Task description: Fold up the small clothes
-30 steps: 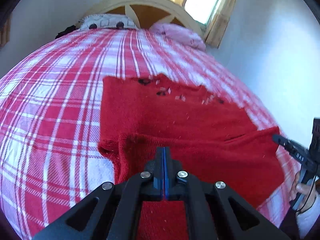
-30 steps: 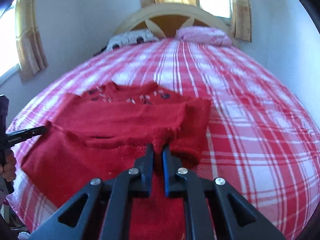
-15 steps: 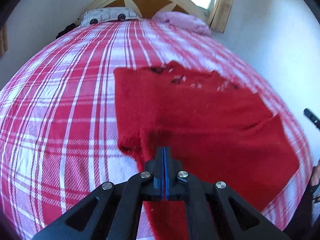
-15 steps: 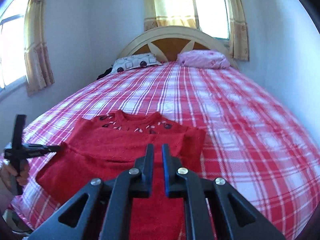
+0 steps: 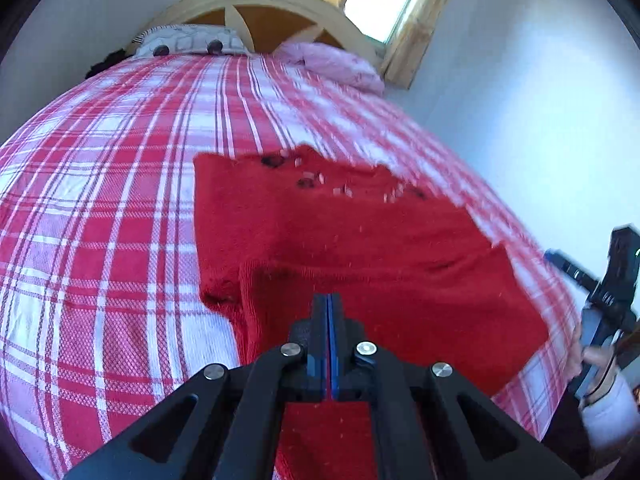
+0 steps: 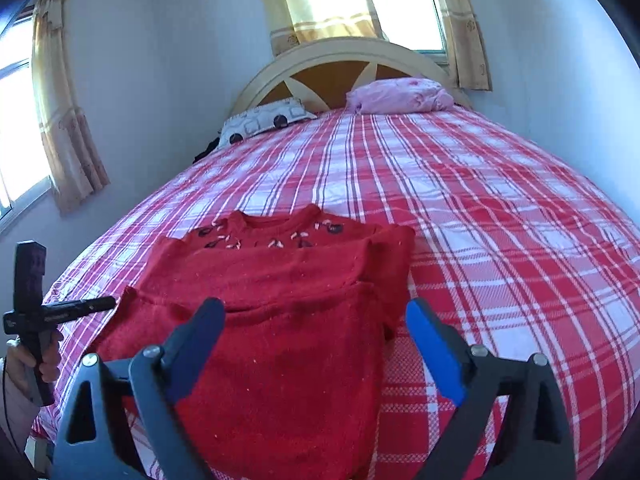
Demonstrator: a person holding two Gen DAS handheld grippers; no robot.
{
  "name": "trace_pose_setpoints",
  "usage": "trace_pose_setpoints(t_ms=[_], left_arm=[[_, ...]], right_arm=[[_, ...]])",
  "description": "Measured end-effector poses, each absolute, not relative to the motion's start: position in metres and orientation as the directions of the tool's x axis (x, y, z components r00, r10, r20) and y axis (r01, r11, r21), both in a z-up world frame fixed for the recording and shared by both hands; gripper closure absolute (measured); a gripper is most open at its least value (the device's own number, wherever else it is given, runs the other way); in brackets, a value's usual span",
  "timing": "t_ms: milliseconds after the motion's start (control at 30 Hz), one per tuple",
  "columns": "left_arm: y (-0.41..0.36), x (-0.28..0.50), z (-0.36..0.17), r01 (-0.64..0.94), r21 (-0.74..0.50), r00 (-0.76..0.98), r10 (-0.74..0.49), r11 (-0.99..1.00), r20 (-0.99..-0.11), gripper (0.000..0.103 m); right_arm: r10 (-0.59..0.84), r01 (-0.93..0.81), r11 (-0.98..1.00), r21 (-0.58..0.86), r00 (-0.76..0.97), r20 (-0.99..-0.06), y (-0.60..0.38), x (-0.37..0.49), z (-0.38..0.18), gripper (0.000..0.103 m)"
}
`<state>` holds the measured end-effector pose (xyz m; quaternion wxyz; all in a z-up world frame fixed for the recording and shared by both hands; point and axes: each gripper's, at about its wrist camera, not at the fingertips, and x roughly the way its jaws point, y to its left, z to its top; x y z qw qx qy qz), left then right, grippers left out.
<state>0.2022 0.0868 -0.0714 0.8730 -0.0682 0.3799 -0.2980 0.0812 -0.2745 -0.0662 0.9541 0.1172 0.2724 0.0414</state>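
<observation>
In the left wrist view, the left gripper (image 5: pixel 328 312) has its two blue-padded fingers pressed flat together, with a thin red line showing between the pads; red knit lies directly under and ahead of the tips, but I cannot tell whether any cloth is pinched. The red sweater (image 5: pixel 360 248) lies spread on the plaid bedspread (image 5: pixel 100 200), its near part folded up over the body, its beaded neckline toward the headboard (image 5: pixel 260 4). This view alone shows the right gripper (image 5: pixel 608 284) from outside, at the right edge past the sweater's corner, blurred, held in a hand (image 5: pixel 592 356).

In the right wrist view, the right gripper (image 6: pixel 316 344) is spread wide and holds nothing, poised above the sweater's (image 6: pixel 280 300) near fold. Only here appear two pillows (image 6: pixel 400 96) and curtained windows (image 6: pixel 328 0), and the left gripper (image 6: pixel 80 304) at the left, level, beside the sweater's edge.
</observation>
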Motion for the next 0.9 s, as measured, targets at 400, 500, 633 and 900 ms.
trace_pose_setpoints(t_ms=[400, 500, 633, 900], left_arm=[[0.083, 0.214, -0.072, 0.41, -0.326, 0.598, -0.521, 0.852, -0.609, 0.001], [0.075, 0.222, -0.086, 0.418, -0.36, 0.517, -0.544, 0.834, -0.661, 0.001], [0.065, 0.23, -0.099, 0.37, -0.338, 0.499, -0.492, 0.866, -0.714, 0.001], [0.068, 0.226, -0.101, 0.357, -0.365, 0.491, -0.505, 0.86, -0.71, 0.046]], right_arm=[[0.139, 0.004, 0.966, 0.26, 0.837, -0.529, -0.277, 0.078, -0.073, 0.009], [0.135, 0.006, 0.967, 0.253, 0.835, -0.534, -0.277, 0.08, -0.075, 0.011], [0.12, 0.016, 0.97, 0.242, 0.834, -0.538, -0.278, 0.082, -0.076, 0.011], [0.098, 0.037, 0.972, 0.23, 0.83, -0.549, -0.288, 0.083, -0.08, 0.011]])
